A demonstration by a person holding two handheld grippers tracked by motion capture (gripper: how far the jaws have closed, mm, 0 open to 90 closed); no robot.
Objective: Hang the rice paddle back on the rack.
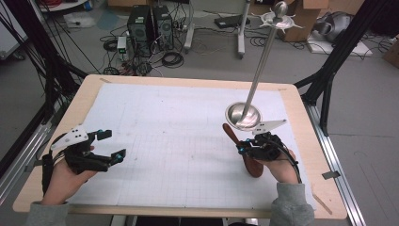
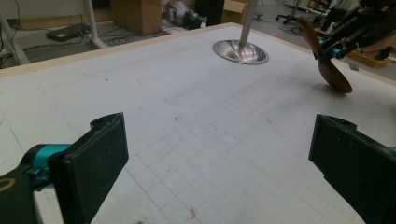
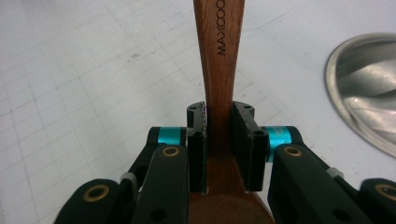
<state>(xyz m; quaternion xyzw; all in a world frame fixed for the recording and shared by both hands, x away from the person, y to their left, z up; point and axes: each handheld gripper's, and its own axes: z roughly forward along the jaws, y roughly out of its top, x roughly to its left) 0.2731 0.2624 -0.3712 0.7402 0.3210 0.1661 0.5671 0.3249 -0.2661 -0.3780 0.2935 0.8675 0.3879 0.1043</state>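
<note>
A brown wooden spoon (image 1: 243, 149) is clamped by its neck in my right gripper (image 1: 241, 147), at the table's right. In the right gripper view the black jaws press both sides of the spoon (image 3: 218, 84), whose handle, printed MAXCOOK, runs straight up. The spoon's bowl end (image 1: 254, 167) hangs toward the person, just above the mat. A metal stand with a round steel base (image 1: 243, 116) and a tall pole rises just beyond the spoon. My left gripper (image 1: 111, 145) rests open at the table's left, with nothing between its wide-apart pads (image 2: 91, 165). From there the spoon (image 2: 327, 65) shows far right.
A white gridded mat (image 1: 179, 136) covers the wooden table (image 1: 84, 94). The stand's pole (image 1: 263, 56) leans up to a ball-topped head with hooks. Computer towers, cables and boxes lie on the floor beyond the far edge. Black frame legs stand at both sides.
</note>
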